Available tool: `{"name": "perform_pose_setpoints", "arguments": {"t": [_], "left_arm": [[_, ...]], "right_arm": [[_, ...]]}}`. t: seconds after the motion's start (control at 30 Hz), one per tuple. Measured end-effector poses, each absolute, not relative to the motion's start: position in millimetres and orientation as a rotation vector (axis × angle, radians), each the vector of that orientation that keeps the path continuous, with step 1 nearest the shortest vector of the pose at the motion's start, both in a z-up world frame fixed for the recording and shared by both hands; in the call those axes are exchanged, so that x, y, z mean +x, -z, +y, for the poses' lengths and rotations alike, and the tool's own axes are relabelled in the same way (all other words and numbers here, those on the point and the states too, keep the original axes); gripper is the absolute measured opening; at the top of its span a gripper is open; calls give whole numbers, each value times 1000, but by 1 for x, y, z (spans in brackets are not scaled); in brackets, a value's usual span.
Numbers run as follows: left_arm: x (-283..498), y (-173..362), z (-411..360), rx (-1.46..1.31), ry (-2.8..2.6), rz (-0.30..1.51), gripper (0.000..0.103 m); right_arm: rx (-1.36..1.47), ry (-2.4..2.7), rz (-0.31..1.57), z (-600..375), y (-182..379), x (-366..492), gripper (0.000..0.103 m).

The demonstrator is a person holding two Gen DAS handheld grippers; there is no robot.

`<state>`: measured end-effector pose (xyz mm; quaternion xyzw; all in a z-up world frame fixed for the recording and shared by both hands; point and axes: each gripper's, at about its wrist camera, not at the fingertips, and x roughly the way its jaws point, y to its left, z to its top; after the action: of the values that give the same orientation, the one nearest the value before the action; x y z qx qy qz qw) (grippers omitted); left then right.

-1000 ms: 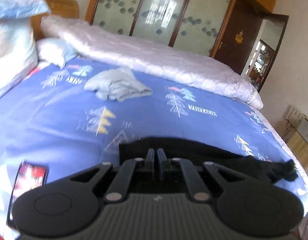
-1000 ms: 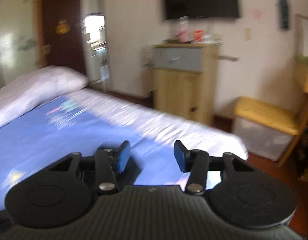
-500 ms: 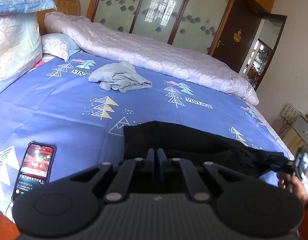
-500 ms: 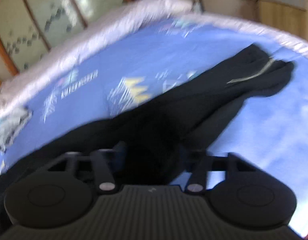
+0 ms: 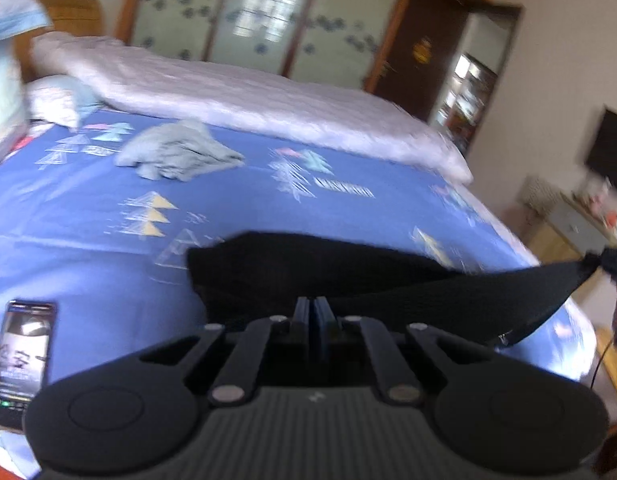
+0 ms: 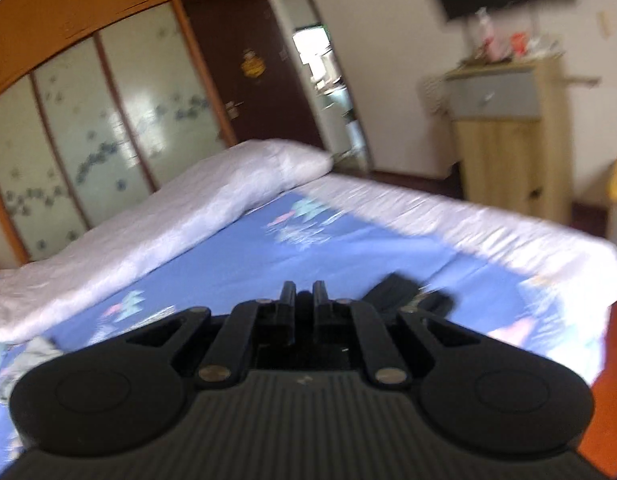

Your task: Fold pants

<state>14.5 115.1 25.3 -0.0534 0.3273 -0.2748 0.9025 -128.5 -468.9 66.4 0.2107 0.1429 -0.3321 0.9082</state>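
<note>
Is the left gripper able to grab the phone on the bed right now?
Probably not yet. The left gripper is shut on the black pants. The phone lies uncovered off to its side, so it would have to let go first.

No readable text; bedsheet [image 5: 88, 220] lettering and phone [image 5: 22, 364] screen blur

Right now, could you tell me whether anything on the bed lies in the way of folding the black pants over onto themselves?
Nothing visible does. The black pants hang stretched between the left tool and the right tool, both shut on the cloth. The grey garment lies apart toward the pillows, and the phone sits off to the side near the edge.
</note>
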Motion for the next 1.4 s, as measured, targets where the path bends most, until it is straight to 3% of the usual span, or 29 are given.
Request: {"name": "perform_pose_setpoints", "arguments": {"t": [0.1, 0.13, 0.17, 0.27, 0.33, 0.4, 0.5, 0.67, 0.8, 0.9, 0.93, 0.97, 1.0, 1.03, 1.07, 1.1, 1.23, 1.4], "left_arm": [[13, -4, 95, -46, 579, 759, 6], [15, 5, 90, -18, 564, 808, 9], [16, 9, 89, -3, 542, 829, 9], [25, 6, 105, -23, 469, 819, 9], [38, -4, 123, -88, 409, 796, 17], [56, -10, 134, -126, 343, 766, 50], [91, -1, 131, -136, 273, 778, 74], [153, 45, 104, -130, 268, 910, 82], [190, 82, 90, -177, 283, 1012, 86], [206, 107, 85, -278, 273, 1066, 83], [207, 108, 83, -279, 250, 1043, 78], [209, 107, 76, -244, 232, 1018, 49], [213, 107, 74, -237, 240, 1021, 47], [216, 106, 75, -272, 240, 1020, 45], [220, 104, 79, -300, 244, 1019, 30], [224, 100, 86, -337, 244, 1004, 23], [240, 80, 120, -486, 232, 915, 20], [257, 48, 138, -455, 178, 776, 20]], "right_arm": [[349, 810, 363, -465, -46, -130, 24], [323, 843, 402, -465, -38, -128, 47], [312, 857, 434, -466, -31, -128, 55], [339, 806, 444, -470, -19, -121, 55], [378, 767, 433, -478, -18, -116, 55], [441, 733, 436, -490, -15, -106, 55], [544, 624, 468, -503, -3, -82, 55], [661, 497, 604, -507, 35, -19, 56], [946, 400, 694, -514, 74, 31, 56], [1030, 459, 722, -519, 101, 61, 56], [1052, 476, 718, -521, 109, 69, 50], [1065, 477, 680, -522, 111, 73, 38], [1065, 475, 692, -523, 110, 79, 7], [1061, 482, 713, -524, 109, 85, 8], [1036, 490, 712, -521, 104, 91, 8], [985, 486, 710, -516, 96, 100, 8], [905, 373, 646, -499, 59, 140, 8], [817, 260, 543, -465, 19, 211, 8]]}}
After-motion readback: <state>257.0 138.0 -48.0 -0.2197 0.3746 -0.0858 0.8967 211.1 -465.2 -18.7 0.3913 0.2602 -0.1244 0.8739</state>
